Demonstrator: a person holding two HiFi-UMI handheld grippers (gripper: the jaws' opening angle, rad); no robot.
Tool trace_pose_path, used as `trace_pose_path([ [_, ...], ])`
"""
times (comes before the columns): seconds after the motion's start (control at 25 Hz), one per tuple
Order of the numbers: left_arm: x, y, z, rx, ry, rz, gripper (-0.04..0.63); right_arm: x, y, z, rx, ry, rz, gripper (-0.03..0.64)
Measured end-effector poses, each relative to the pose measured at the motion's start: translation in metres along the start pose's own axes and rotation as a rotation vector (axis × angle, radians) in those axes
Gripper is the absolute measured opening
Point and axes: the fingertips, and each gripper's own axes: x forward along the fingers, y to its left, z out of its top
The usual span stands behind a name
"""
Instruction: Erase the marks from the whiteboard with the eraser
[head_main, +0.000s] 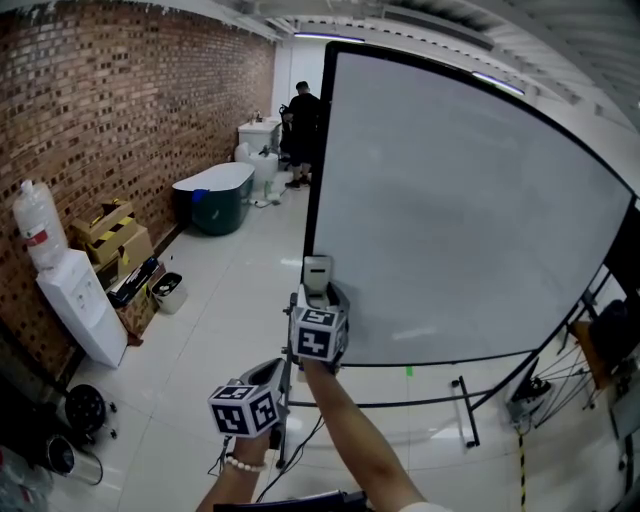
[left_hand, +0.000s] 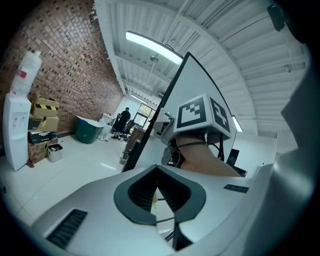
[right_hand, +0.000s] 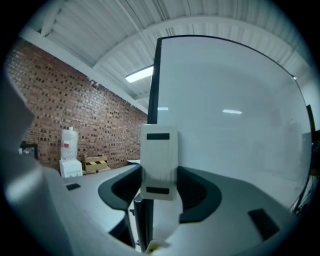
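Note:
A large whiteboard (head_main: 460, 200) on a black stand fills the right half of the head view; I see no marks on its surface. My right gripper (head_main: 318, 290) is shut on a white block eraser (head_main: 317, 272), held upright by the board's lower left corner, next to the black edge. In the right gripper view the eraser (right_hand: 159, 162) stands between the jaws of the right gripper (right_hand: 159, 187), with the whiteboard (right_hand: 235, 110) behind it. My left gripper (head_main: 277, 372) hangs lower and nearer to me, and in its own view the left gripper (left_hand: 157, 187) is shut with nothing in it.
A water dispenser (head_main: 80, 300), cardboard boxes (head_main: 115, 235) and a small bin (head_main: 170, 290) line the brick wall on the left. A green tub (head_main: 215, 195) and a person (head_main: 303, 120) are at the far end. The board's stand legs (head_main: 465, 410) reach over the white floor.

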Motion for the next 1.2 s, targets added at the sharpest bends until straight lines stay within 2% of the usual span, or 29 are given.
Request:
trace_pose_path([
  [0.2,0.0,0.008,-0.003,-0.012,0.006,0.002,-0.011,0.008,0.003,-0.024,-0.005,0.026,-0.001,0.249],
  [0.44,0.007,0.0,-0.006,-0.018,0.007,-0.008,-0.011,0.004,-0.022,-0.018,-0.012,0.0,-0.014,0.249],
  [0.84,0.042,-0.046,-0.024,-0.015,0.05,-0.07,-0.011,-0.012,-0.113,-0.016,0.009,-0.019,-0.046,0.249],
  [1.0,0.053,-0.052,-0.029,-0.012,0.064,-0.098,-0.011,-0.01,-0.135,-0.021,0.018,-0.019,-0.062,0.249],
  [1.2,0.079,-0.122,-0.052,0.004,0.082,-0.115,-0.011,-0.036,-0.224,-0.019,0.033,-0.026,-0.082,0.249],
])
